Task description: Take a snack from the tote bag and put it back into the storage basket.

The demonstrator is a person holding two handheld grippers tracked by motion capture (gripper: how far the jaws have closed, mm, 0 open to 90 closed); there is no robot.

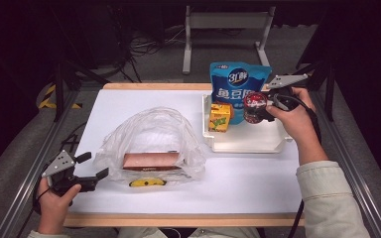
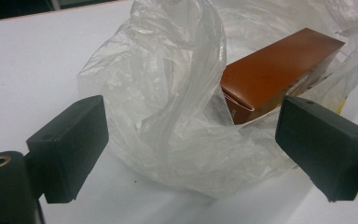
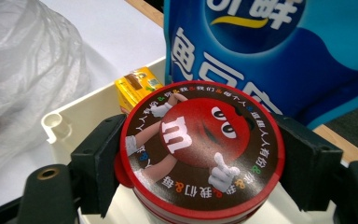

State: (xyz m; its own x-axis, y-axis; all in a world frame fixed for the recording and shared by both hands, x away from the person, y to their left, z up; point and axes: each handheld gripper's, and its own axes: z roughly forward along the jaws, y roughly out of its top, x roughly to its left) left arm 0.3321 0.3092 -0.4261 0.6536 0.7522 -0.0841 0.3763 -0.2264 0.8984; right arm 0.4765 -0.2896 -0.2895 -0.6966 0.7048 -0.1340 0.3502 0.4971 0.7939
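The round red lid (image 3: 200, 149) of the candy jar shows a white letter "m" and a ring of small Chinese characters. The blue bag (image 3: 279, 51) carries big white Chinese characters, and in the high view "3" stands in its logo.

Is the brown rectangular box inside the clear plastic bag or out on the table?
Inside. The brown rectangular box lies within the clear plastic bag, whose film wraps around and over it.

Crinkled translucent plastic bag (image 1: 151, 131), glossy box (image 2: 279, 72)

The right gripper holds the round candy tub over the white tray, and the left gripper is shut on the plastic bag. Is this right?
Not quite. The left gripper is open; the left gripper view shows its jaws apart on either side of the plastic bag. The right gripper does hold the candy tub over the white tray.
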